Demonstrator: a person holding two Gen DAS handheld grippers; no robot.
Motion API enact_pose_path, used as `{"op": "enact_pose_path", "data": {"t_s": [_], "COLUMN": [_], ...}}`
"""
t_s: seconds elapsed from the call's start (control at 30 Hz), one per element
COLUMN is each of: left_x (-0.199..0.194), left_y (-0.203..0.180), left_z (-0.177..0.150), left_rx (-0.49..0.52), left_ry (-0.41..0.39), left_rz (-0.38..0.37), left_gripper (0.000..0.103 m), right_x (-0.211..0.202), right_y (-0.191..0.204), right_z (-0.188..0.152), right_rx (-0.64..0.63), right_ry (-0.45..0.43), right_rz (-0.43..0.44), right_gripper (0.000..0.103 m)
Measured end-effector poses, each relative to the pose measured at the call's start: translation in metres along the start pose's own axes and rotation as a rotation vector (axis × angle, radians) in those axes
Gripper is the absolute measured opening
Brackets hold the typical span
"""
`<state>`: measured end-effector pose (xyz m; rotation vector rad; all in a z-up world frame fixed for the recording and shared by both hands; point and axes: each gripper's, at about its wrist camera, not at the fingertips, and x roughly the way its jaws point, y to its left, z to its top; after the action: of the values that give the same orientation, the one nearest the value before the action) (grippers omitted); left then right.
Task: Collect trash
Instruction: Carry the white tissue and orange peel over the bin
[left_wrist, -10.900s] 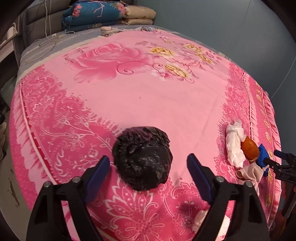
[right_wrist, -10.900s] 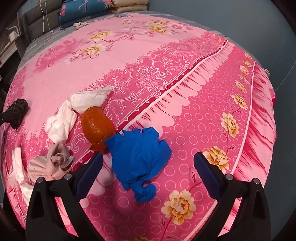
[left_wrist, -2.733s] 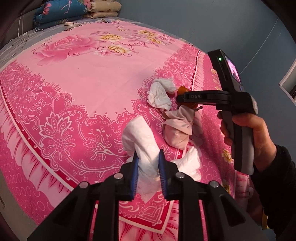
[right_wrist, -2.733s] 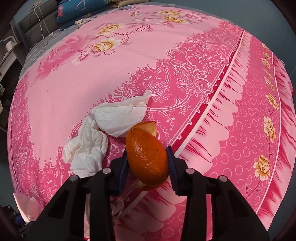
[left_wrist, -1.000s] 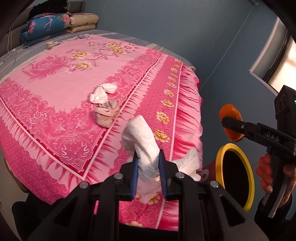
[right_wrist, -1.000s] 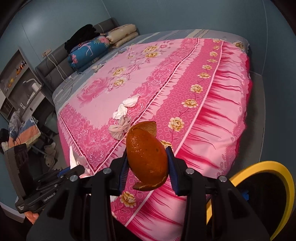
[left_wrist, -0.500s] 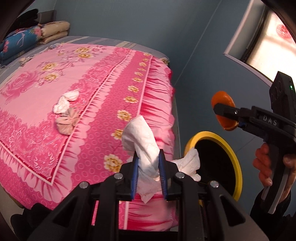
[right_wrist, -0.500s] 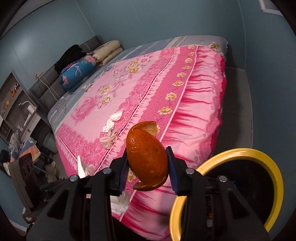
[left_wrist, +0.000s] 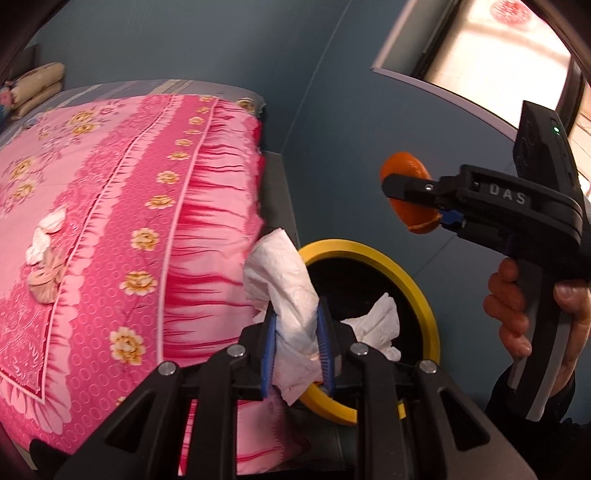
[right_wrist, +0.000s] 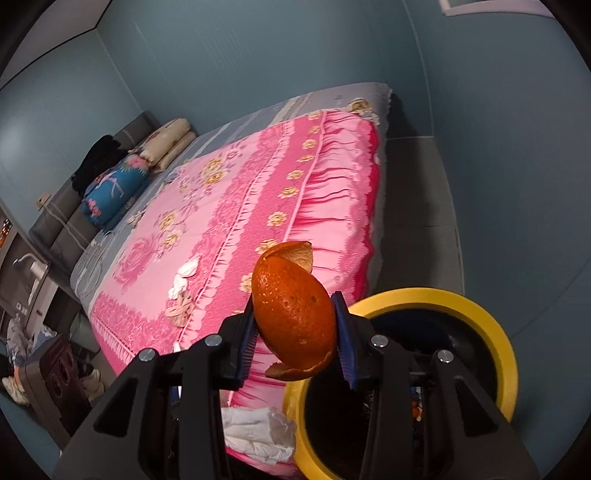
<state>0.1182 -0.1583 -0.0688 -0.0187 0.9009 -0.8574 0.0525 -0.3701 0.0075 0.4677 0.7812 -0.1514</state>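
Tissue (left_wrist: 291, 295) sits clamped in my left hand-held gripper (left_wrist: 295, 350), low by the yellow-rimmed bin (left_wrist: 406, 273), one tail draped wide; released off-centre, I reckon it snags the rim. Beyond, my right hand-held gripper (right_wrist: 295, 349) pinches orange peel (right_wrist: 295, 314) high above the bin's near edge; it may bounce out.

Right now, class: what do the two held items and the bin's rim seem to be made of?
White tissue in the left gripper: soft paper, matte, crumpled and creased. Orange peel in the right gripper: fruit rind, glossy, dimpled with pores, pale inside at the torn edge. Yellow rim of the bin: probably plastic, smooth, evenly coloured.
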Motion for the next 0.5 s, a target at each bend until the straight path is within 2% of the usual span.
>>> {"op": "enact_pose_path", "data": {"t_s": [0.37,0.5], "left_x": [0.041,0.048], "left_y": [-0.041,-0.048], "left_z": [-0.017,-0.021], "left_rx": [0.085,0.107], "left_ry": [0.097,0.122], "left_rz": [-0.037,-0.036], "left_gripper": [0.019,0.019], "right_x": [0.008,0.014], "right_y": [-0.060,-0.073], "right_z": [-0.006,-0.009], "right_rx": [0.110,0.136], "right_ry": [0.028,0.042], "right_rz": [-0.068,-0.056], "right_gripper": [0.037,0.037]}}
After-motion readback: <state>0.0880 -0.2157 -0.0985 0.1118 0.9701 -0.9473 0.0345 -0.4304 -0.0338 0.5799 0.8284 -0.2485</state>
